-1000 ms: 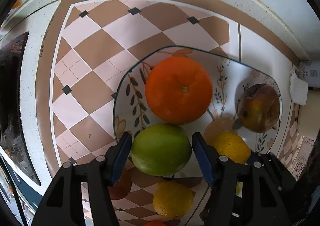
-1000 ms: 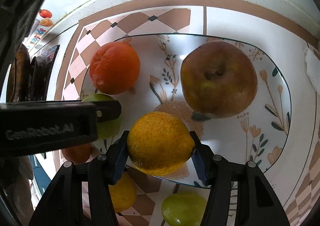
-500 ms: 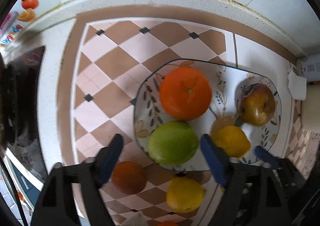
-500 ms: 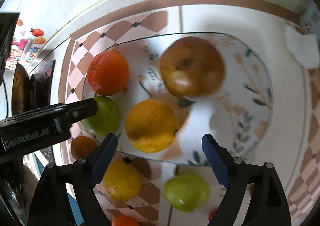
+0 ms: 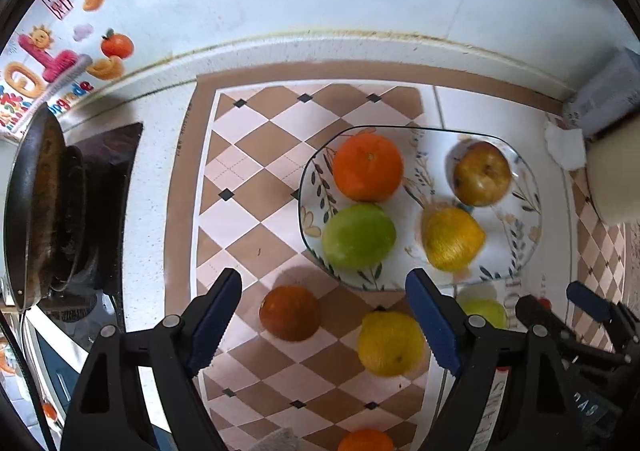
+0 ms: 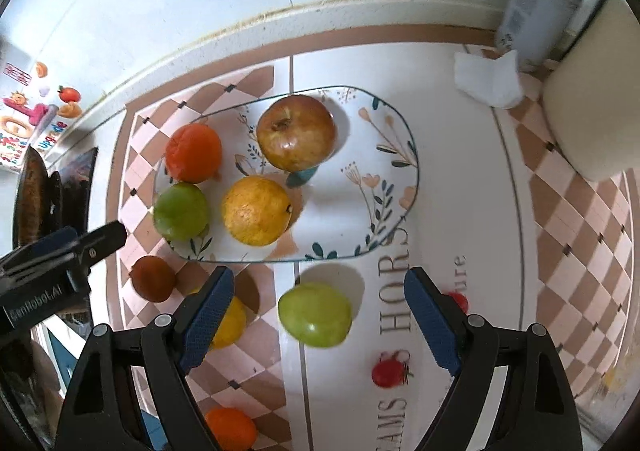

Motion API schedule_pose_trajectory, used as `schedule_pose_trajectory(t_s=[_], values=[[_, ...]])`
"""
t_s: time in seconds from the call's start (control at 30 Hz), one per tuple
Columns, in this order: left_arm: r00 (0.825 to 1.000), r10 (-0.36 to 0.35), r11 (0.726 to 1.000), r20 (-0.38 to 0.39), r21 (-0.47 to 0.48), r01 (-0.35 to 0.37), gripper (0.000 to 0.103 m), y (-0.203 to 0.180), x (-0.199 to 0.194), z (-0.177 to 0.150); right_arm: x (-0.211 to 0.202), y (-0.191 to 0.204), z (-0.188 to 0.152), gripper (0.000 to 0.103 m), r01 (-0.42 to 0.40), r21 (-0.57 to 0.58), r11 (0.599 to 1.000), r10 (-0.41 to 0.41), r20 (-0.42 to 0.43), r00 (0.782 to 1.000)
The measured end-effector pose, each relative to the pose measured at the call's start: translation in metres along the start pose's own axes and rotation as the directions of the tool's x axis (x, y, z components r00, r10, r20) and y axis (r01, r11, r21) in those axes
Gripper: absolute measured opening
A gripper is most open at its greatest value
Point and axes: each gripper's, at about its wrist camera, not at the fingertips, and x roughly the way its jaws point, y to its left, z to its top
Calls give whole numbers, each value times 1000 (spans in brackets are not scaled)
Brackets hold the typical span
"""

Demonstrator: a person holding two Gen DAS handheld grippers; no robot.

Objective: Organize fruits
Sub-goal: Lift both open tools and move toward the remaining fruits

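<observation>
Both grippers hang above the counter, pointing down at the fruit. The left gripper [image 5: 324, 315] has its blue ribbed pads spread wide with nothing between them; below the gap lie a dark orange [image 5: 289, 313] at 7 o'clock and a dimpled yellow lemon [image 5: 390, 343] at 5 o'clock, both on the checked mat [image 5: 248, 179]. The right gripper [image 6: 318, 317] is equally wide apart and empty, with a smooth green fruit [image 6: 315, 314] on the mat between its pads, untouched.

Further out, at 12 o'clock from each gripper, sits the flat oval glass plate [image 6: 384, 155] printed with leaves. It holds four round fruits: a bright orange [image 5: 367, 166], a green apple [image 5: 359, 235], a pebbled lemon on the plate [image 5: 454, 238] and a brownish, blemished apple [image 6: 296, 132]. All lie toward its left half.
</observation>
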Motion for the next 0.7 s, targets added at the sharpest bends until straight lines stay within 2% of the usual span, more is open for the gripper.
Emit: schedule_pose_trajectory(t_s=[0.23,0.47,0.7], values=[[996,-25,998,80,53,20,84,0,-34,-31,-51,4,-31,89,-3,-17,1000,4,87,996],[989,-56,997,138,54,49,84,5,-71,-60,-103,14,-64,89,10,-51,999,-1,159,987],[980,-66,997,190,43,58,84,12,-104,-83,-134,24,-92,89,22,-83,996,-5,196,981]])
